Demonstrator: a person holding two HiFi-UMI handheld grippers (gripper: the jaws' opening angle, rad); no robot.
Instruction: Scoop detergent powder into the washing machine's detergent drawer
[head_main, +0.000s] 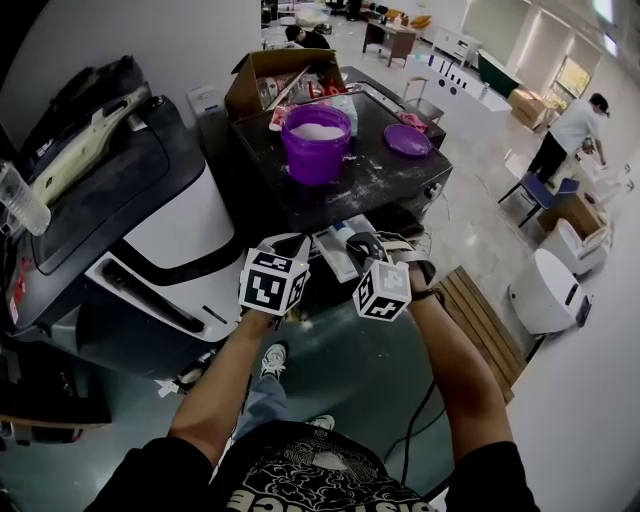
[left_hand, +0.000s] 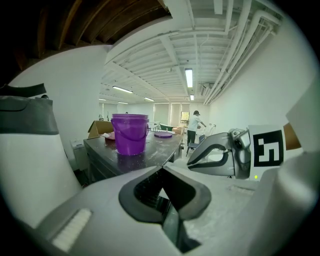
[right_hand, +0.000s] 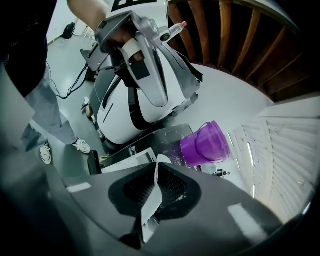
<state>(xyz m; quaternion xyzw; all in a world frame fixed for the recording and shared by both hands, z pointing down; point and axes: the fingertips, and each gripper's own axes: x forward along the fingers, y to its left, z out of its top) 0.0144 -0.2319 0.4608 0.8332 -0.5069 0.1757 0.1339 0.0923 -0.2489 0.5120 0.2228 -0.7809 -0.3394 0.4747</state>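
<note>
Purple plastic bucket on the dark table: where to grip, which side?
Probably the rim of the purple plastic bucket, from above: it stands upright and open with white powder inside, so one jaw fits inside the wall, one outside. Its thin handle hangs flat against the side, harder to catch.

An open cardboard box (head_main: 262, 78) stood at the far left corner of a dark worktop (head_main: 385, 185). On the floor to the right lay a slatted wooden board (head_main: 487, 318), with a rounded white appliance (head_main: 548, 290) just beside it. Farther off, a person in a white shirt (head_main: 572, 125) leaned forward near a blue chair (head_main: 541, 190).
</note>
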